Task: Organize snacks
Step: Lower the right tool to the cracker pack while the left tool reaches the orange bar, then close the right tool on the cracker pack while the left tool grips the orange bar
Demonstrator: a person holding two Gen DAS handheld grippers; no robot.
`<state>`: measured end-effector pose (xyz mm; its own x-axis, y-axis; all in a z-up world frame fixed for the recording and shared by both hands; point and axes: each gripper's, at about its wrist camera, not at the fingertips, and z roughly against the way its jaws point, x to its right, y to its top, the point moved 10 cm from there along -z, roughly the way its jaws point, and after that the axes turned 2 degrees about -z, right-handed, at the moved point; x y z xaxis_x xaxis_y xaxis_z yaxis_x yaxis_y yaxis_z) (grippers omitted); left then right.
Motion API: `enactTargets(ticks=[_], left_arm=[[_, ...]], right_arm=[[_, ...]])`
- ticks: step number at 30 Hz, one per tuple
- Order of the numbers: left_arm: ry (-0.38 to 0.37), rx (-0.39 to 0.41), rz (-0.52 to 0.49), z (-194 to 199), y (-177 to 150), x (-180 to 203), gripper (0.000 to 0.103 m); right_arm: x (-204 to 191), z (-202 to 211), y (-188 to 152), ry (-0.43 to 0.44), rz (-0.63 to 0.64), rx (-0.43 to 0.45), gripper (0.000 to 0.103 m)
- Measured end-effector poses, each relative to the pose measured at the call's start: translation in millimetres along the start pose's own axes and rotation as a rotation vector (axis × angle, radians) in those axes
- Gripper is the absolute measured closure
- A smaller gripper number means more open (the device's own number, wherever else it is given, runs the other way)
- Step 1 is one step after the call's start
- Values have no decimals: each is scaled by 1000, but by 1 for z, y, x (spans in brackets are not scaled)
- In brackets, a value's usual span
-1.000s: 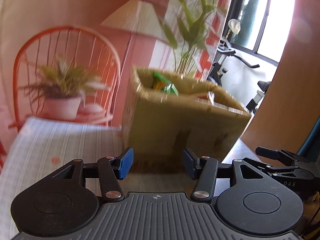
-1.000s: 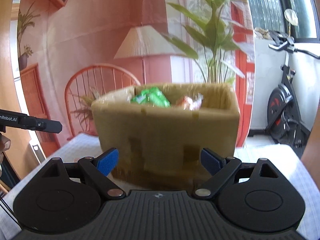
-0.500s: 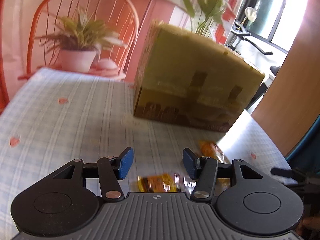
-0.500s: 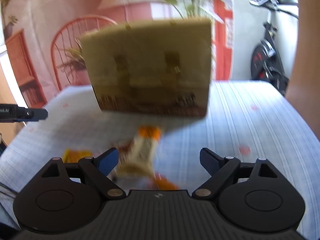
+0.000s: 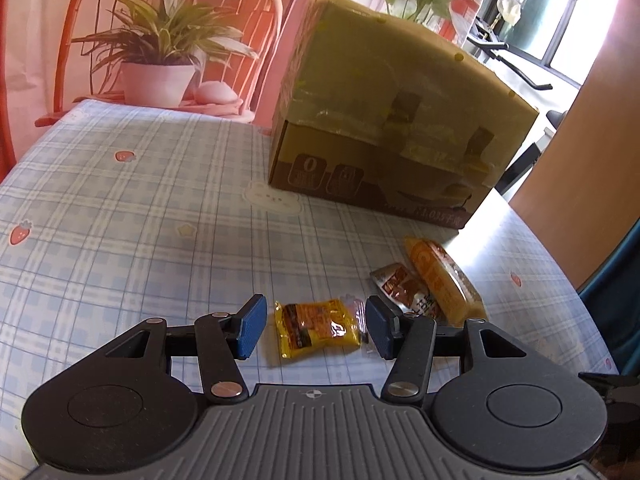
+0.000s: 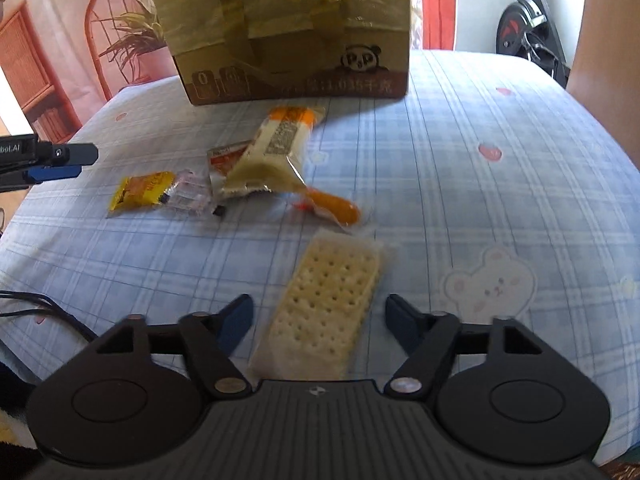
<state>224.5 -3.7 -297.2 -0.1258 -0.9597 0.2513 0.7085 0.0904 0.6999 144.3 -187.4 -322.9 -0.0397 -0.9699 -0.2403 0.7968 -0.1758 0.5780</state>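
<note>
Both jaws stand apart around snacks without pressing them. On the left gripper the blue pads flank a yellow packet, with a gap on each side. On the right gripper the jaws are closing, and a clear-wrapped cracker pack lies lengthwise between them, untouched.

That pack shows pale, dimpled crackers, its near end hidden under the gripper body. Farther off lie an orange sausage stick, a long cream-and-orange bar resting on a small red-and-white sachet, and a clear wrapper touching the yellow packet. Behind them stands a taped cardboard box.

To the right, the checked tablecloth is bare out to its edge; the left side is open too.
</note>
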Motion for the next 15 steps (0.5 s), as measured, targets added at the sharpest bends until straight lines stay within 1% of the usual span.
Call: enactTargets(ticks=[1, 4, 9, 15], left_arm=[[0, -3, -2, -1, -1, 1, 46], [-7, -6, -6, -2, 0, 4, 46], [-33, -21, -2, -12, 1, 16, 46], [-79, -27, -23, -25, 11, 41, 46]], right_arm=[[0, 1, 0, 3, -1, 0, 44], [4, 2, 1, 3, 11, 3, 46], [8, -2, 7, 19, 12, 22, 47], [7, -15, 24, 43, 28, 51, 47]])
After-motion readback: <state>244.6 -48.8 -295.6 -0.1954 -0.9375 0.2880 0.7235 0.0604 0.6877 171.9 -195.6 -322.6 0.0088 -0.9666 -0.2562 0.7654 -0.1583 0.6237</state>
